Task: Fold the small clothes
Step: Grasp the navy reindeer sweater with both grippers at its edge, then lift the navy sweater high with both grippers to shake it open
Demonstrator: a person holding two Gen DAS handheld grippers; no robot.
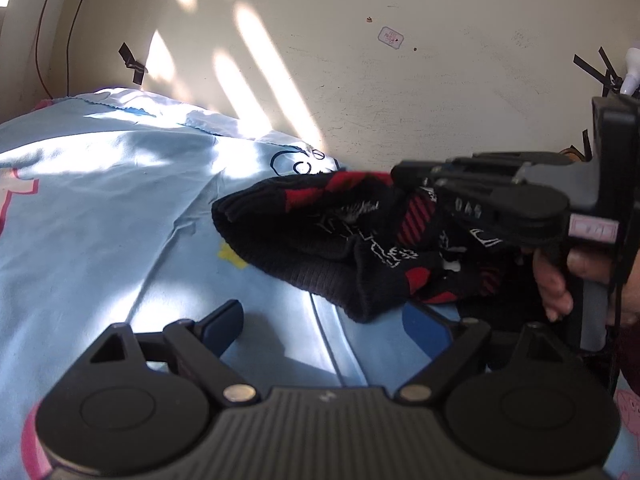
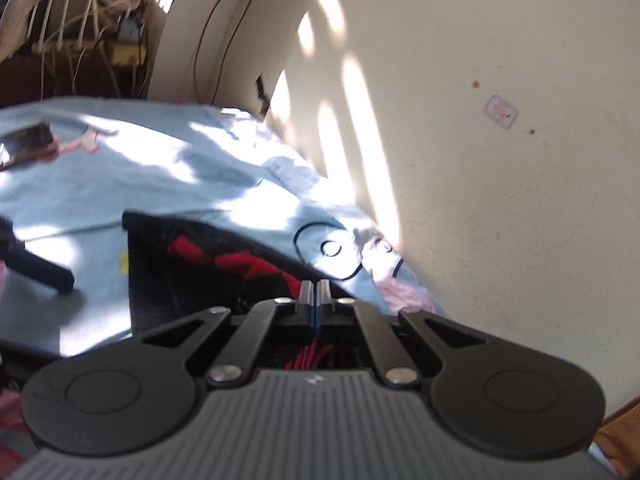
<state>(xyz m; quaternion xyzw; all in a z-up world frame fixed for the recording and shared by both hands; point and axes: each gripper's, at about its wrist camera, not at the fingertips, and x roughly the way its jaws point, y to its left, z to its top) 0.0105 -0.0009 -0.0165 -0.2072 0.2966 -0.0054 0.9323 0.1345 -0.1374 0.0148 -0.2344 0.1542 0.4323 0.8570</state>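
A black knit garment [image 1: 320, 240] with red patches and white print lies bunched on the light blue bedsheet [image 1: 120, 200]. My left gripper [image 1: 324, 320] stands open just in front of the garment's near ribbed edge, with nothing between its fingers. My right gripper [image 1: 396, 172] reaches in from the right, over the garment, with its tips at the far edge. In the right wrist view the right gripper [image 2: 316, 292] is shut, pads together, above the garment [image 2: 208, 264]. No cloth shows between the pads.
A cream wall [image 1: 400, 60] rises right behind the bed, striped with sunlight. A person's hand [image 1: 556, 280] holds the right gripper's handle. One left finger [image 2: 40, 268] shows at the left of the right wrist view. A cluttered shelf [image 2: 80, 40] stands at the far left.
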